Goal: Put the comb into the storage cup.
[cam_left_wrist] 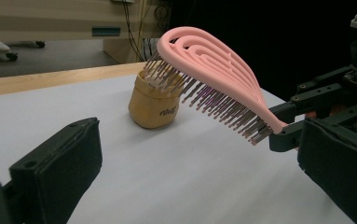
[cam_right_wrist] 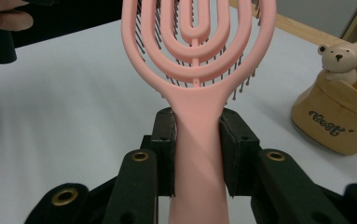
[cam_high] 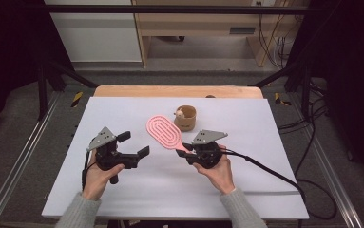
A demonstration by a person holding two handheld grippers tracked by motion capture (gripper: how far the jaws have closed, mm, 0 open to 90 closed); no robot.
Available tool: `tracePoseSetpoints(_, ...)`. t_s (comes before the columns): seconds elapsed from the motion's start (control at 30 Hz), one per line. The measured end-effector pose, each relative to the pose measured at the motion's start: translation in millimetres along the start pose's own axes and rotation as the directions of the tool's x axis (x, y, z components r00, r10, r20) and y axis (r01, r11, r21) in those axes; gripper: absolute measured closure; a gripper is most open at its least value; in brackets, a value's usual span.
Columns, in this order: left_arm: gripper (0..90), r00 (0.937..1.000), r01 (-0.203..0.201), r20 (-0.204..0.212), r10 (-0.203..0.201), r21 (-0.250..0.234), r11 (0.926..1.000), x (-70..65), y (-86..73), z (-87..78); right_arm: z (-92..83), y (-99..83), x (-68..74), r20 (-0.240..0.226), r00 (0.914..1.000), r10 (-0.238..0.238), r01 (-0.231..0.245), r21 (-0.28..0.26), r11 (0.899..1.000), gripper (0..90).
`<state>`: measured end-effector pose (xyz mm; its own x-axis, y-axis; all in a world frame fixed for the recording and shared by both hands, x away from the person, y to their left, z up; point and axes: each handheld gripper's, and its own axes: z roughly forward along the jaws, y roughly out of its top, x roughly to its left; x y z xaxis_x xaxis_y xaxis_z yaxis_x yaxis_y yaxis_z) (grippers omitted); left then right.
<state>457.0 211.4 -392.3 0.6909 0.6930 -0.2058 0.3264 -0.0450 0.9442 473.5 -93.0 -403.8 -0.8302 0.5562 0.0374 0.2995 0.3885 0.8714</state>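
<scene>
A white table (cam_high: 122, 190) carries everything, its top a bare pale sheet with a strip of wood showing along the far edge. Taking the tan cup (cam_high: 186, 118) as the landmark, it stands upright on the far half of the table, about midway across. In the cup's mouth sits a small bear figure (cam_right_wrist: 340, 56), its head and paws showing above the rim on the side toward the person's left; what else the cup holds cannot be told.

The pink hairbrush (cam_high: 164, 132) is just beside the cup, on the near-left side of it, raised off the table and tilted, with its vented oval head toward the cup and its bristles pointing down. In the left gripper view the brush head overlaps the cup's top, so the brush partly blocks the sight of the rim from there; whether the bristles touch the cup cannot be told.

The right gripper (cam_high: 187, 153) is nearer the person than the cup and slightly to the right of it. Its jaws are narrowly set and clamped on the brush handle, one pad pressed flat against each side, as the right gripper view shows plainly.

The left gripper (cam_high: 134, 144) is well to the left of the cup and nearer the person, apart from the brush. Its jaws stand wide with nothing between them.
</scene>
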Motion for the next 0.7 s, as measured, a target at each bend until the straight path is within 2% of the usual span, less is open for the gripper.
tracePoseSetpoints(0.2, 0.0, 1.0, 0.005, 0.004, -0.005, 0.0, 1.0, -2.6, 1.2, 4.1, 0.5, -1.3, 2.1, -0.001, 1.0, -0.001, 0.001, -0.016, 1.0, 69.7)
tracePoseSetpoints(0.7, 0.0, 0.9985, 0.055, -0.002, -0.055, -0.003, 0.9985, -8.9, 3.9, 14.9, 0.3, -3.4, 2.4, 0.007, 1.0, 0.001, -0.001, -0.037, 0.999, 69.7)
